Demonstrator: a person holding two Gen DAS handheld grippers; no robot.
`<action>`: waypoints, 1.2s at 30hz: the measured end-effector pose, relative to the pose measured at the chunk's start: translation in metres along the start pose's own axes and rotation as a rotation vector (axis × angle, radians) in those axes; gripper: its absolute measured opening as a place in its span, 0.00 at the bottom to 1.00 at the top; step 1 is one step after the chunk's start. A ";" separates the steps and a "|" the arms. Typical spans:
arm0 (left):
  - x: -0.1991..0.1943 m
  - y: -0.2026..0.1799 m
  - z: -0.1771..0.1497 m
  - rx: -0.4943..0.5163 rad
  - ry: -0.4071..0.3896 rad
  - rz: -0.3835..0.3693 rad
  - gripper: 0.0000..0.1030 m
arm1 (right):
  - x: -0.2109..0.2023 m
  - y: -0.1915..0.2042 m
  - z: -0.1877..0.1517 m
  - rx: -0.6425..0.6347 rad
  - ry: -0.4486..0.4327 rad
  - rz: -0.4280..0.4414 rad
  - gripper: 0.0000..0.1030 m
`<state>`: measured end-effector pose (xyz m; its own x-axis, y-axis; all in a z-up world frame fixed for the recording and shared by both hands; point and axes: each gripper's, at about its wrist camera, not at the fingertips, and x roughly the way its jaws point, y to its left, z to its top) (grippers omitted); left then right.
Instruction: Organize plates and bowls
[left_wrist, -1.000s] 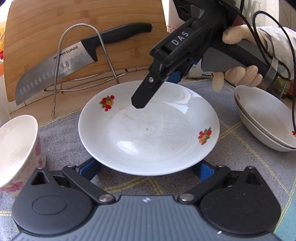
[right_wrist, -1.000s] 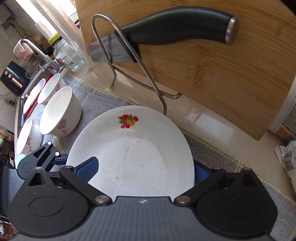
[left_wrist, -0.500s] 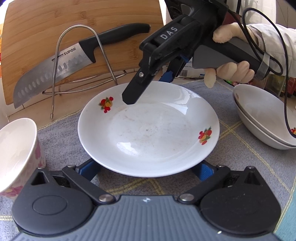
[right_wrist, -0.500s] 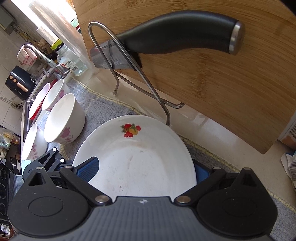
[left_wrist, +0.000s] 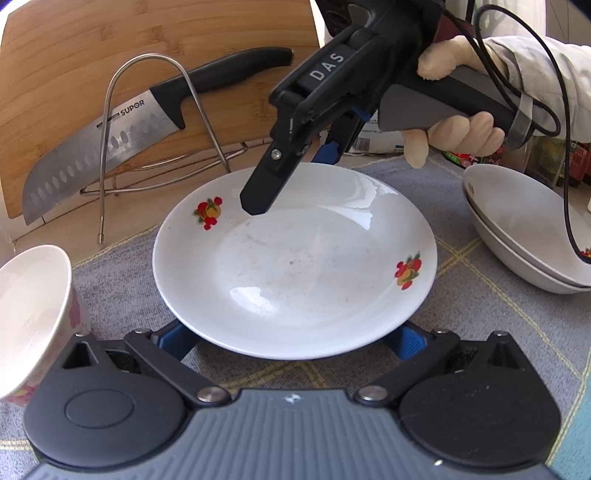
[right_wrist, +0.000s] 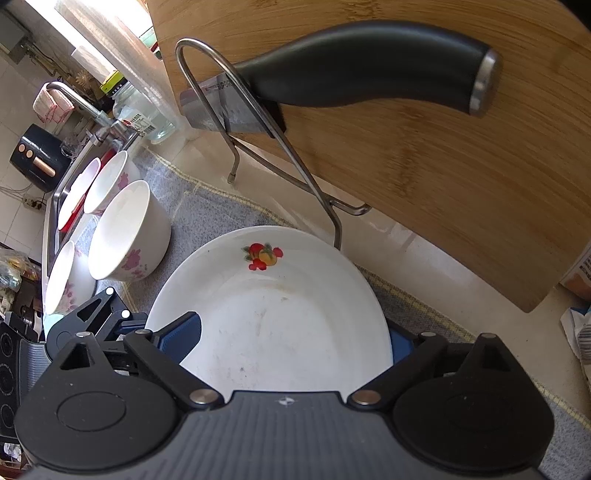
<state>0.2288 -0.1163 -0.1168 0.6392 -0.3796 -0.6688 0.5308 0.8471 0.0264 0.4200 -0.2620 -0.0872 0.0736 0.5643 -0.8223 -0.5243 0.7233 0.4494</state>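
The worktop carries an unfinished sort; two plates sit nested at the right, three bowls stand loose at the left; the fruit-print plate lies flat between both spread grippers, left gripper at its near rim; the right gripper, probably straddling the far rim, has slid leftward since a second ago.

Right gripper crept leftward (over plate)
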 end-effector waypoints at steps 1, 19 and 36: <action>0.000 0.000 0.000 0.000 -0.001 -0.001 1.00 | 0.000 0.001 0.000 -0.005 0.002 -0.001 0.98; -0.006 -0.003 0.003 0.006 0.026 0.017 0.99 | 0.003 0.012 -0.006 -0.029 0.015 -0.023 0.98; -0.037 -0.011 0.007 0.008 0.037 0.019 0.99 | -0.020 0.039 -0.033 0.000 -0.008 -0.009 0.98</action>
<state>0.2030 -0.1146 -0.0869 0.6280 -0.3496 -0.6952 0.5233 0.8509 0.0449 0.3703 -0.2580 -0.0645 0.0849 0.5611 -0.8234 -0.5237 0.7281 0.4422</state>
